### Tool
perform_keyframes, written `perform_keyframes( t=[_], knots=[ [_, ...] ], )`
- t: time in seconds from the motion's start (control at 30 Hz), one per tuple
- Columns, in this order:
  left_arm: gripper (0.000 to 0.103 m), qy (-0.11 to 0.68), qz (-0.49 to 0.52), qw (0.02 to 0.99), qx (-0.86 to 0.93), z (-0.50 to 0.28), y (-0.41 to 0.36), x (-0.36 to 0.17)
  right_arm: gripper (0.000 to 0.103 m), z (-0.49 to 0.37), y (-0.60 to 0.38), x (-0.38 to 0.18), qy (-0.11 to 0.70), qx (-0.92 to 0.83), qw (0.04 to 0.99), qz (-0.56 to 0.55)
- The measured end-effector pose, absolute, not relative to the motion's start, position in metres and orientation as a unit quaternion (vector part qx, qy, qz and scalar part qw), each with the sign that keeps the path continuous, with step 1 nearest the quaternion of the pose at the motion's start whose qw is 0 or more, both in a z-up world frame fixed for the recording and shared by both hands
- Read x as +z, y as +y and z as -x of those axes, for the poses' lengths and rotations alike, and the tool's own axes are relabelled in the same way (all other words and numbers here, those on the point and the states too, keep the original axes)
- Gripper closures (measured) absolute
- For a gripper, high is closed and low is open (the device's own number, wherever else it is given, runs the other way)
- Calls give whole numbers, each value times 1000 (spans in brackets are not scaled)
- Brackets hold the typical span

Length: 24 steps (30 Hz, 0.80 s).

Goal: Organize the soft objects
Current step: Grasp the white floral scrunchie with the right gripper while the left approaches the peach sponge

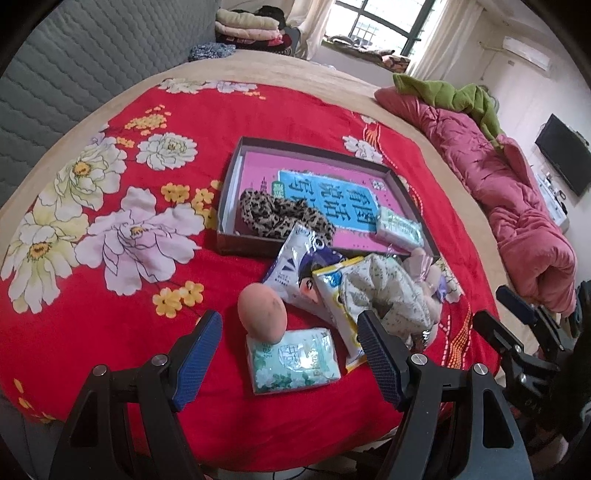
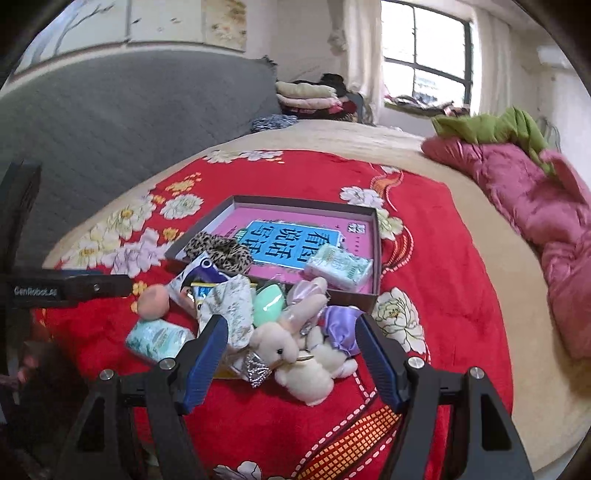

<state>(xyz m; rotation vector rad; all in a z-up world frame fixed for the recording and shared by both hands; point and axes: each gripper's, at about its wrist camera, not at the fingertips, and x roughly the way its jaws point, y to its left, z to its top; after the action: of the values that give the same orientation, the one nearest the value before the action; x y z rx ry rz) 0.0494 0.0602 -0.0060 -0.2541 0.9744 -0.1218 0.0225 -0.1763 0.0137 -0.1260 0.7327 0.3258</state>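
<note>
A shallow brown box [image 1: 229, 177] [image 2: 376, 251] lies on the red floral blanket, holding a pink book, a leopard scrunchie [image 1: 273, 216] [image 2: 221, 251] and a green tissue pack [image 1: 400, 227] [image 2: 338, 267]. In front of it lies a pile: a peach sponge egg [image 1: 262, 312] [image 2: 154, 301], a second tissue pack [image 1: 293, 360] [image 2: 159, 338], snack packets [image 1: 295, 269], a floral cloth [image 1: 384, 295] [image 2: 229, 306], a green egg [image 2: 269, 304] and a plush bunny [image 2: 295, 350]. My left gripper [image 1: 290, 334] is open over the egg and tissue pack. My right gripper [image 2: 291, 338] is open around the bunny.
A pink quilt [image 1: 517, 206] [image 2: 546, 206] with a green cloth lies along the bed's right side. Folded clothes [image 1: 247, 26] [image 2: 310, 98] are stacked at the far end by the grey headboard. The right gripper also shows at the left wrist view's right edge [image 1: 524, 332].
</note>
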Motion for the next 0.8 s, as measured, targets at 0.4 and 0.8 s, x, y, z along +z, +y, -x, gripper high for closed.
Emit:
perform_keyframes(
  t=[0.4, 0.8],
  knots=[
    [26, 480, 118, 868, -52, -54, 59, -29, 32, -25, -138, -9, 367, 192, 904, 109],
    [26, 487, 129, 863, -39, -64, 65, -50, 32, -36, -129, -18, 376, 202, 898, 107]
  ],
)
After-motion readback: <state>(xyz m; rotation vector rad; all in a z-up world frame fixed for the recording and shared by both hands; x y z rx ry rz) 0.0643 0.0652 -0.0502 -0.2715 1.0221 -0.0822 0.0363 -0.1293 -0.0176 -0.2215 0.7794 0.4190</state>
